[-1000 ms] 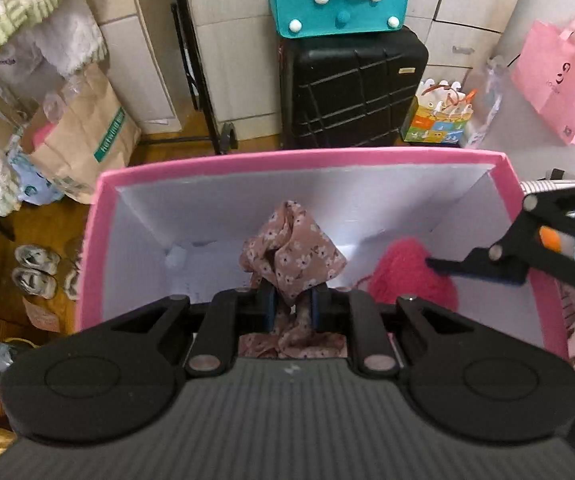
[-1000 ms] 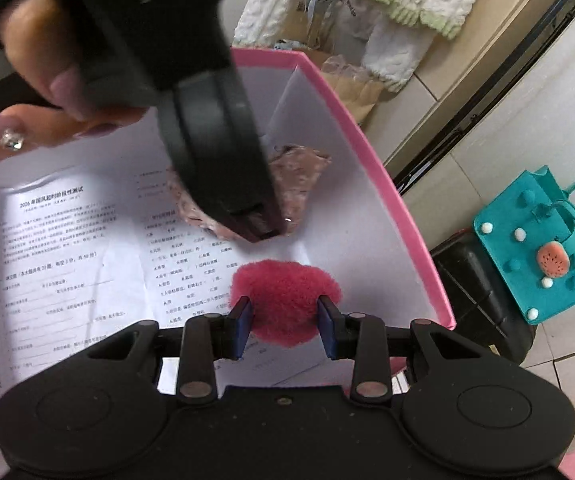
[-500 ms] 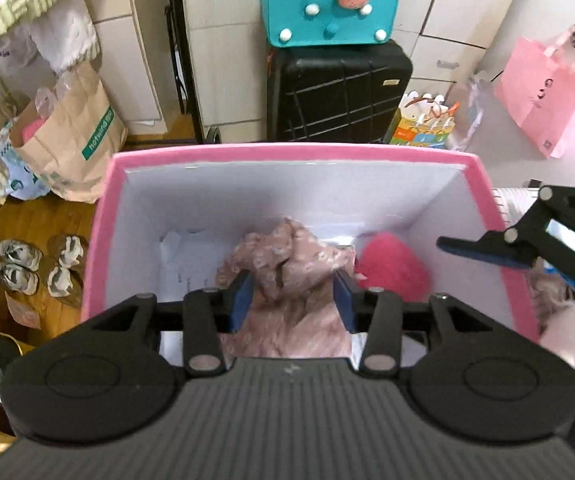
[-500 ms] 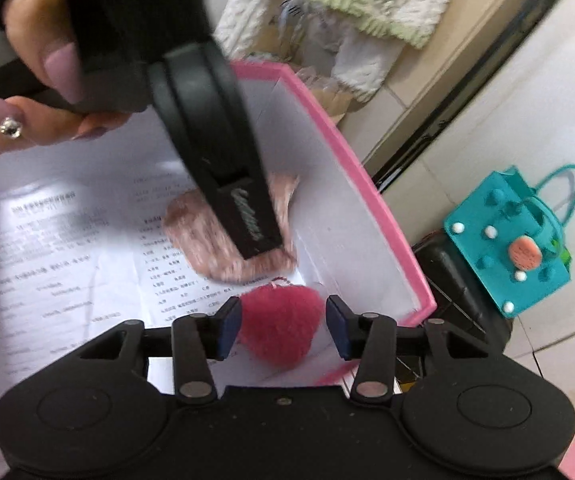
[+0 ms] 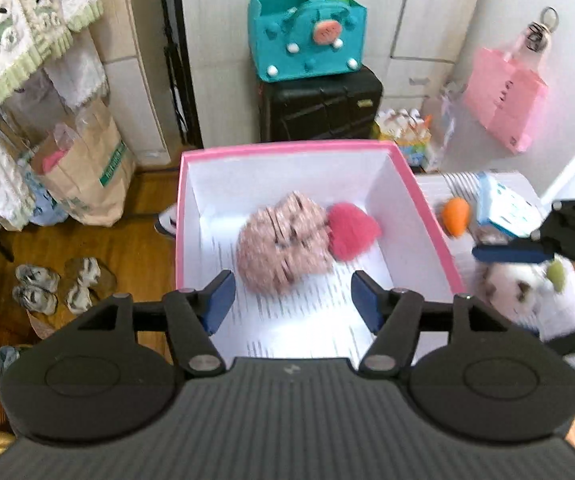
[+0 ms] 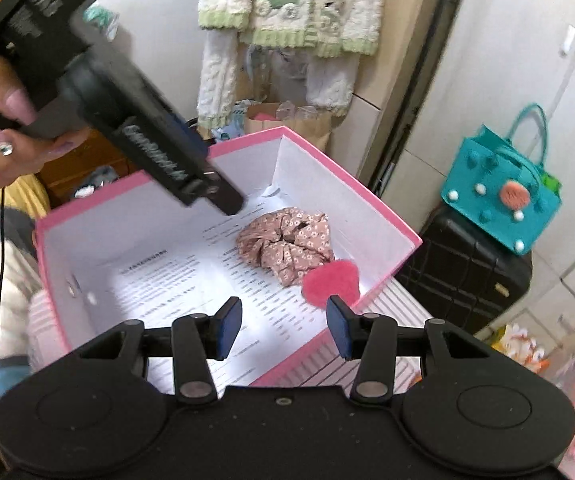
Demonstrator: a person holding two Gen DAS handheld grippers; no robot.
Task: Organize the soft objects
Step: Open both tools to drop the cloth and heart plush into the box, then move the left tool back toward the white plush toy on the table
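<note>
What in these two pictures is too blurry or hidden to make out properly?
- Printed sheet lining the pink box: text too small in the right wrist view, smeared in the left.
- White plush toy beside the box: motion-blurred, partly behind the right gripper, left wrist view.
- Floral cloth: pattern blurred, left wrist view.

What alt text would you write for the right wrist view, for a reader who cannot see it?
The open right gripper hovers over a pink box lined with printed paper, where a floral scrunchie touches a red pompom. The left gripper hangs above, hand-held.
</note>
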